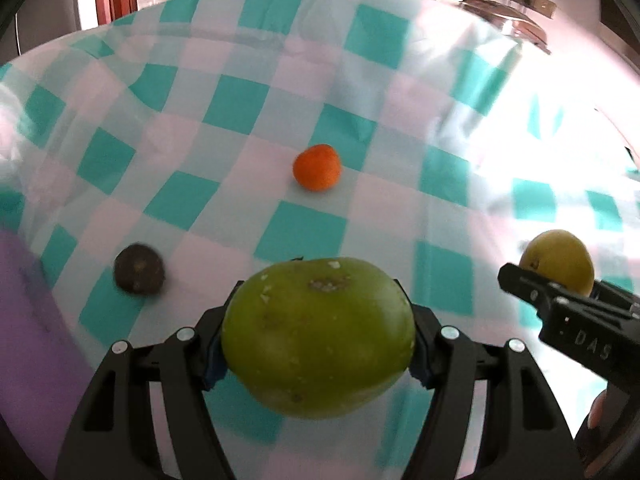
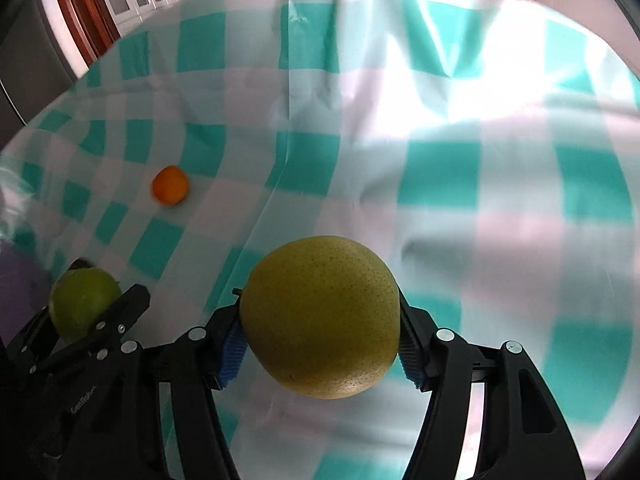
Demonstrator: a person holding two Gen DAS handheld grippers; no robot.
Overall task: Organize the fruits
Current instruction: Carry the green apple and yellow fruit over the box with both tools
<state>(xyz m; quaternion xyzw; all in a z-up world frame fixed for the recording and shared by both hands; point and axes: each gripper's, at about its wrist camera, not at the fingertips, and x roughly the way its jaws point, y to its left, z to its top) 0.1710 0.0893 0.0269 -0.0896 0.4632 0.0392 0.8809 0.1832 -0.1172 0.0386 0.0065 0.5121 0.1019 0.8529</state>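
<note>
My left gripper (image 1: 316, 344) is shut on a large green apple (image 1: 318, 336) and holds it above the checked cloth. My right gripper (image 2: 320, 340) is shut on a yellow-green pear (image 2: 322, 316), also off the cloth. In the left wrist view the right gripper (image 1: 560, 300) shows at the right edge with the pear (image 1: 558, 260). In the right wrist view the left gripper (image 2: 92, 320) shows at lower left with the green apple (image 2: 82, 300). A small orange (image 1: 317, 167) lies on the cloth ahead; it also shows in the right wrist view (image 2: 169, 189). A dark round fruit (image 1: 139, 268) lies at the left.
A teal and white checked tablecloth (image 1: 304, 228) covers the table, with folds and creases. A purple object (image 1: 28, 320) sits at the lower left edge. Pots and metal lids (image 1: 500, 12) stand beyond the table's far right. Wooden chairs stand behind the far edge.
</note>
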